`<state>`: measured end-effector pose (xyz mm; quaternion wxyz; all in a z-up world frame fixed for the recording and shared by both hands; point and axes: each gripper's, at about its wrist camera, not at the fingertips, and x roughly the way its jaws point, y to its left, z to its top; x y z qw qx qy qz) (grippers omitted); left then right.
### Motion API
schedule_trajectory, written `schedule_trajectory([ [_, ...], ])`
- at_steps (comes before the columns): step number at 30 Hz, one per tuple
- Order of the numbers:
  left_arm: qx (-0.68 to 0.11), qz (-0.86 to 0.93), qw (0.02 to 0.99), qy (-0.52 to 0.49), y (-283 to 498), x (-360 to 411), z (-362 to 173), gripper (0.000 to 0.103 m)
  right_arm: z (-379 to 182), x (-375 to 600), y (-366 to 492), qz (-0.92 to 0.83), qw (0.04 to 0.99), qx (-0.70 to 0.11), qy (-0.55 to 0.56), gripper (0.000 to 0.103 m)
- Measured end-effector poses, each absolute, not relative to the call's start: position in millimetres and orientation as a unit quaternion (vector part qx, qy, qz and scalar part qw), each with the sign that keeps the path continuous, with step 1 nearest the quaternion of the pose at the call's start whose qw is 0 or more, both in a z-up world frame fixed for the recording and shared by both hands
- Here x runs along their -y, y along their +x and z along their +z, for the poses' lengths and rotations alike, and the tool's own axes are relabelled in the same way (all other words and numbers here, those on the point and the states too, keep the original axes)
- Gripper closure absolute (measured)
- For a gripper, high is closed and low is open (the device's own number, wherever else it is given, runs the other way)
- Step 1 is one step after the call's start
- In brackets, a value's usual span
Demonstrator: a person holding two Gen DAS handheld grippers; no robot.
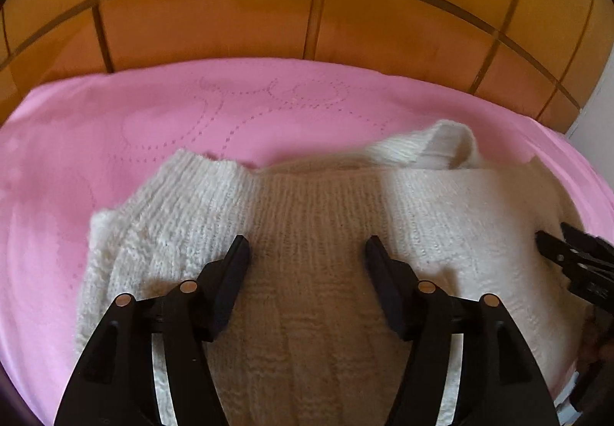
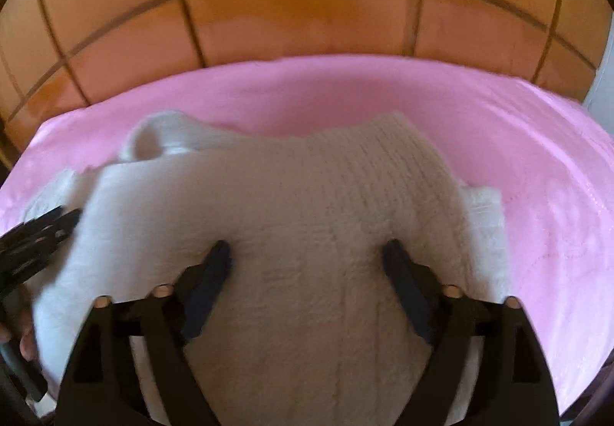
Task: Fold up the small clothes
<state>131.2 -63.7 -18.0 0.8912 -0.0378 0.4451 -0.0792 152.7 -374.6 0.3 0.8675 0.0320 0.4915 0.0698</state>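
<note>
A small cream knitted sweater [image 1: 314, 218] lies partly folded on a pink cloth [image 1: 115, 142]. My left gripper [image 1: 305, 247] is open, its fingers just above the sweater's middle, holding nothing. The sweater [image 2: 307, 203] also shows in the right wrist view, where my right gripper [image 2: 307, 251] is open above it, empty. A ribbed sleeve or cuff [image 1: 203, 192] lies folded at the left; the collar or another cuff [image 1: 441, 142] sticks up at the back. The right gripper's fingers [image 1: 571, 257] show at the right edge of the left wrist view, the left gripper's fingers [image 2: 42, 230] at the left edge of the right wrist view.
The pink cloth [image 2: 537, 165] covers the work surface and spreads wide on all sides of the sweater. Beyond its far edge is an orange tiled floor [image 1: 230, 11] with dark grout lines. A white wall or post [image 1: 598, 107] shows at the far right.
</note>
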Motion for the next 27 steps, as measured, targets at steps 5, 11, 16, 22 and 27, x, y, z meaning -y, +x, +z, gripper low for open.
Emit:
schedule_trajectory([
  [5, -0.438, -0.059, 0.897, -0.029, 119, 69, 1, 0.040, 1, 377, 149, 0.073, 0.874, -0.480, 0.035, 0.013],
  [11, -0.402, -0.054, 0.914, -0.023, 93, 68, 24, 0.040, 12, 384, 145, 0.074, 0.878, -0.469, 0.061, 0.013],
  [16, -0.385, -0.051, 0.921, -0.019, 75, 62, 34, 0.040, 28, 399, 133, 0.053, 0.884, -0.457, 0.079, 0.012],
  [22, -0.386, -0.047, 0.921, -0.026, 62, 57, 34, 0.036, 36, 428, 116, 0.015, 0.886, -0.454, 0.099, 0.012],
  [27, -0.393, -0.041, 0.918, -0.026, 54, 50, 24, 0.035, 21, 450, 108, -0.024, 0.871, -0.478, 0.107, 0.012],
])
